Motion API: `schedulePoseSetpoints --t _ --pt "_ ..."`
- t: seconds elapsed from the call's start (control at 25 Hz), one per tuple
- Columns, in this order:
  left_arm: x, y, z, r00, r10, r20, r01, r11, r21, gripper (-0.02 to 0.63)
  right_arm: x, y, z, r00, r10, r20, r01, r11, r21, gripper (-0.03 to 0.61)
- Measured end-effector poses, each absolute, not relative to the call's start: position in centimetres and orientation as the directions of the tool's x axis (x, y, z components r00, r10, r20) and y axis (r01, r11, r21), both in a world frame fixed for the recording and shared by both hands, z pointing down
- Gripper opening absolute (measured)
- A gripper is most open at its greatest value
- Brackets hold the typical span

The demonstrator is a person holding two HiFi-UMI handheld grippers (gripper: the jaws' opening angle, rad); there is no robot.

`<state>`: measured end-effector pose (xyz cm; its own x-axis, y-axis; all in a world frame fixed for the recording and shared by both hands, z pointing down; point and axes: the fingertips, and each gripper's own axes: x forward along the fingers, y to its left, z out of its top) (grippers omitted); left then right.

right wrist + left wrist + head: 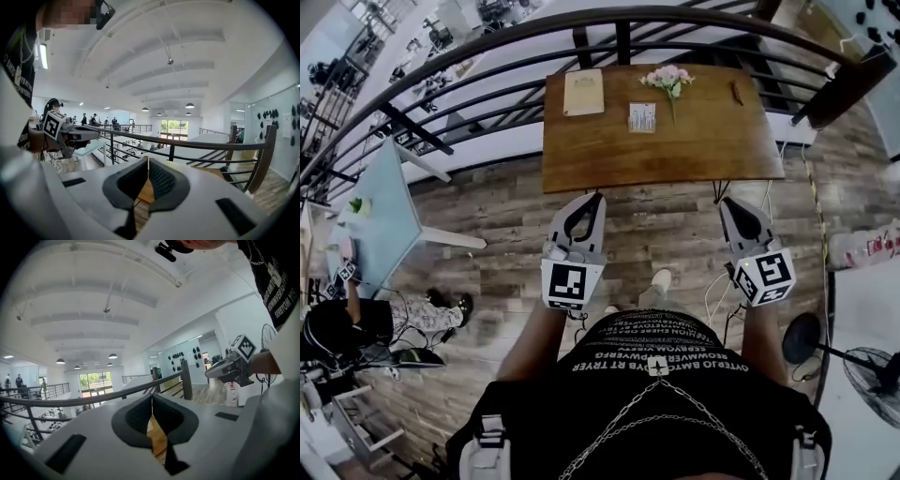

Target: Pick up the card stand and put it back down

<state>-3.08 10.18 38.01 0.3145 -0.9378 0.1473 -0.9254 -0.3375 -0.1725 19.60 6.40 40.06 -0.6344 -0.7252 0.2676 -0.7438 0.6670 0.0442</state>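
Note:
The card stand (642, 117), a small upright card with a pale print, is on the brown wooden table (675, 150) near its middle. Both grippers hover over the floor on the near side of the table, short of its front edge. My left gripper (598, 197) points at the table's left half with its jaws together and nothing between them (151, 397). My right gripper (727, 201) is below the table's right part, also shut and empty (147, 159). Each gripper view shows only a sliver of tabletop past the jaws; the card stand is hidden there.
A beige booklet (583, 92) lies at the table's far left. A pink flower bunch (668, 80) and a small brown object (737, 91) lie at the far right. A curved black railing (487, 56) runs behind the table. A light blue table (375, 206) is at left, a fan (872, 370) at right.

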Motion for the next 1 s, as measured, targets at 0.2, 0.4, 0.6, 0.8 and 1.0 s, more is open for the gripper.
schedulePoseSetpoints --t 0.2,0.4,0.6,0.8,1.0 --pt "-1.9 7.8 37.4 0.317 -0.936 0.152 -0.923 -0.341 -0.180 0.029 21.0 4.2 39.8 -0.636 -0.727 0.259 -0.746 0.665 0.034 0.017" --pt "-0.7 6.1 36.7 0.294 -0.944 0.150 -0.931 -0.318 -0.177 0.029 22.0 2.3 38.9 -0.660 -0.708 0.251 -0.724 0.688 0.038 0.017" --pt "0.8 4.2 34.7 0.270 -0.958 0.092 -0.948 -0.282 -0.146 0.029 23.4 0.2 38.2 -0.680 -0.697 0.228 -0.710 0.704 0.035 0.017" --pt "1.6 3.5 35.2 0.215 -0.972 0.098 -0.964 -0.227 -0.141 0.029 24.6 -1.0 39.3 -0.709 -0.663 0.241 -0.678 0.735 0.027 0.017" --pt "2.2 3.7 36.6 0.176 -0.973 0.150 -0.969 -0.198 -0.148 0.029 25.1 -2.2 40.9 -0.739 -0.621 0.261 -0.647 0.762 -0.019 0.017"
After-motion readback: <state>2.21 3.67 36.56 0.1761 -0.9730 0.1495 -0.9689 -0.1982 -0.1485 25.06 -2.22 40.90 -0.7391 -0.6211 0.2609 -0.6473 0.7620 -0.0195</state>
